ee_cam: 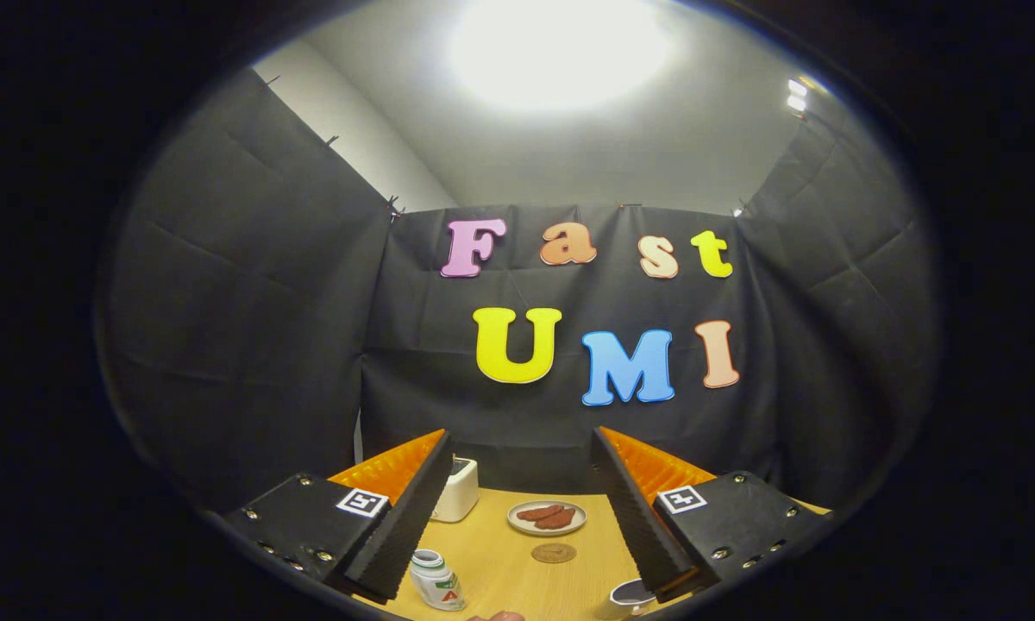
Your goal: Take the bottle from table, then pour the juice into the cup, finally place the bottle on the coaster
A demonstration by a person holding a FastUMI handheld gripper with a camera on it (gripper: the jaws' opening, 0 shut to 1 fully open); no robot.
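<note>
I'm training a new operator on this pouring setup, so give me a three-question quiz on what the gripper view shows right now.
1. True or false: the gripper is open, with nothing between its fingers.
2. Which item lies nearest the coaster? A) toaster B) plate C) bottle
3. Fill in: the cup sits on the table beside the ______ finger.

Key
1. True. The bottle stands by the left finger, ungripped.
2. B. The plate lies just beyond the coaster.
3. Right.
</note>
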